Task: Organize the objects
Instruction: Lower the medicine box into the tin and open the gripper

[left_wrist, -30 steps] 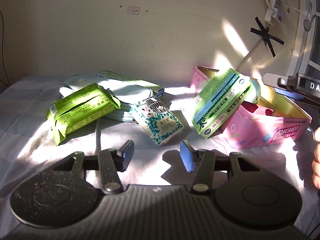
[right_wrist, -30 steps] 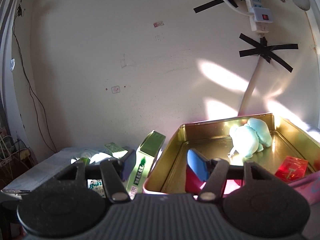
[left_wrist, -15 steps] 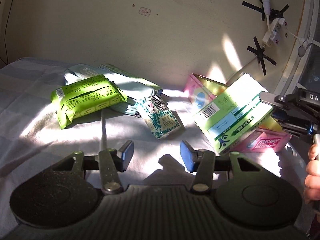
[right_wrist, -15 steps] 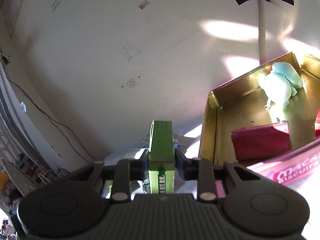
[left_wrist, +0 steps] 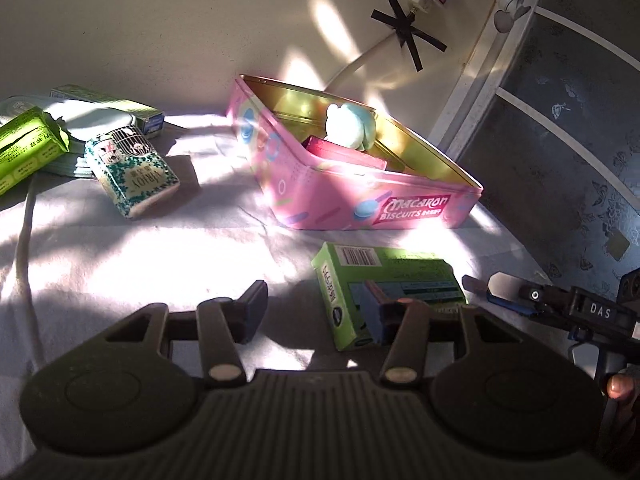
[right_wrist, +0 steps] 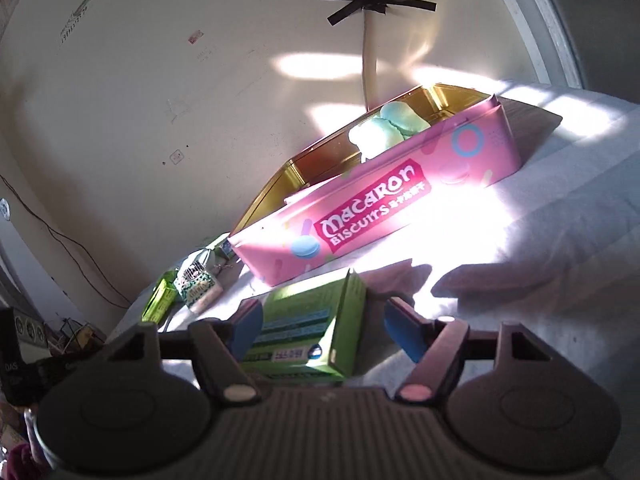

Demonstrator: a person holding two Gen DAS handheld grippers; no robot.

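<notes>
A green box point(left_wrist: 384, 284) lies flat on the white cloth in front of the pink Macaron Biscuits tin point(left_wrist: 360, 196). In the right wrist view the green box point(right_wrist: 308, 332) sits between my open right gripper point(right_wrist: 324, 332) fingers, which stand apart from it. The tin point(right_wrist: 400, 204) holds a pale green plush point(left_wrist: 352, 124) and a red packet point(left_wrist: 344, 152). My left gripper point(left_wrist: 316, 312) is open and empty, just left of the box. My right gripper also shows at the right edge of the left wrist view point(left_wrist: 480, 284).
A floral packet point(left_wrist: 132, 172), a bright green pack point(left_wrist: 28, 148), a long green box point(left_wrist: 108, 108) and a pale round lid point(left_wrist: 92, 120) lie at the left. A wall stands behind. A dark window point(left_wrist: 560, 120) is at the right.
The right gripper carried the green box from the tin's edge down onto the cloth in front of the tin, then opened and let it go. The left gripper shifted right.
</notes>
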